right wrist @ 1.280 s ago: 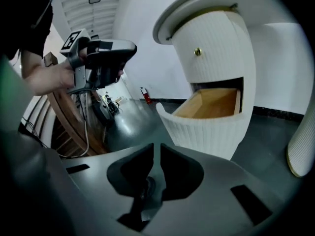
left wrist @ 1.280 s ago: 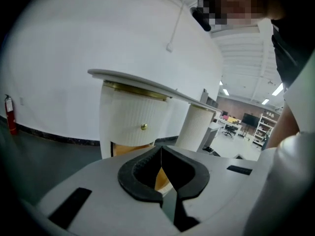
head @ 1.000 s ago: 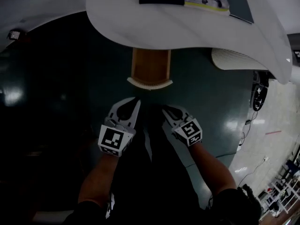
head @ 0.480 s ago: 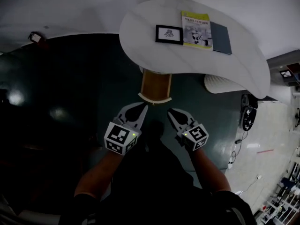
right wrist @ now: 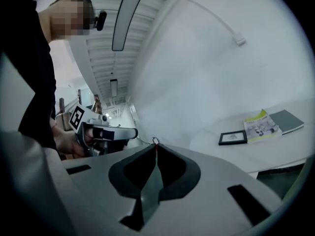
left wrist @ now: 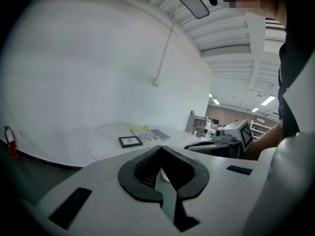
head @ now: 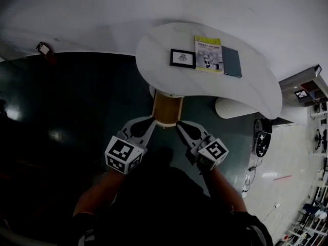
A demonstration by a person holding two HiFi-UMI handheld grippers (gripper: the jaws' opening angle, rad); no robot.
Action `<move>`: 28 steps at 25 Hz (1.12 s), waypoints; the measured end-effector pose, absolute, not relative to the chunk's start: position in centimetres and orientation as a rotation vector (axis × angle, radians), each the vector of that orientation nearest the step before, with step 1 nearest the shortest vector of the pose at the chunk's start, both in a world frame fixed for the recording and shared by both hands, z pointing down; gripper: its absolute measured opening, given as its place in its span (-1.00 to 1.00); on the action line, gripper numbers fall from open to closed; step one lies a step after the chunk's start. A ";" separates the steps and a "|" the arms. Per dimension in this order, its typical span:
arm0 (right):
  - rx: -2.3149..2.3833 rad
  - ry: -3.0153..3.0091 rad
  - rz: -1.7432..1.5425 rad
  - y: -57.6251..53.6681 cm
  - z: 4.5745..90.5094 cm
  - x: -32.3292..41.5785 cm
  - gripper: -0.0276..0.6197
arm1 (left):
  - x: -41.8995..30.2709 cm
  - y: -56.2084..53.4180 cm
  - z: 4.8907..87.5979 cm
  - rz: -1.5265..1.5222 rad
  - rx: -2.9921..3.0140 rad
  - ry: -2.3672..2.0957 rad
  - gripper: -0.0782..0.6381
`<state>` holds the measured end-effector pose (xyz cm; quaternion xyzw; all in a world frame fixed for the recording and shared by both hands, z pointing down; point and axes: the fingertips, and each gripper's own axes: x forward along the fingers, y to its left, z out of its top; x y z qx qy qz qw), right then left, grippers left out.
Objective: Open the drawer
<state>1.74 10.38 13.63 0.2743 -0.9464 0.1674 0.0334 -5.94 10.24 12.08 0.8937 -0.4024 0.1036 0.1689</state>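
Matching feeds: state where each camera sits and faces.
Head view: on the head, steeply down at the table, drawer, left gripper, right gripper, forearms.
Left gripper view: on that gripper, shut jaws toward the table; right gripper shows.
Right gripper view: on its gripper, shut jaws toward the wall; left gripper shows.
All share the picture frame.

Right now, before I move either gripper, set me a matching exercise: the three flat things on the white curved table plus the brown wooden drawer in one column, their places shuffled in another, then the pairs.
Things
1. black-framed picture
2. yellow-covered booklet
3. dark grey flat book
4. brown wooden drawer

Places, as the head view shows them
A. between the other two on the white curved table
B. sticking out from under the table's near edge
C. rightmost of the three on the tabletop
D. leftmost of the three on the tabletop

Pairs: 1-D, 2-A, 3-C, 4-B
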 end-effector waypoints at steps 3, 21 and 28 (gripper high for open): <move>0.811 -2.950 0.475 11.0 10.7 0.9 -0.85 | -6.4 10.2 10.1 0.271 2.567 -1.157 -0.75; 0.810 -3.064 0.262 12.7 -0.4 1.4 -0.87 | -8.4 11.8 2.0 0.165 2.676 -1.212 -0.75; 0.816 -3.059 0.261 12.8 -0.4 1.6 -0.87 | -8.8 11.6 2.2 0.158 2.658 -1.233 -0.75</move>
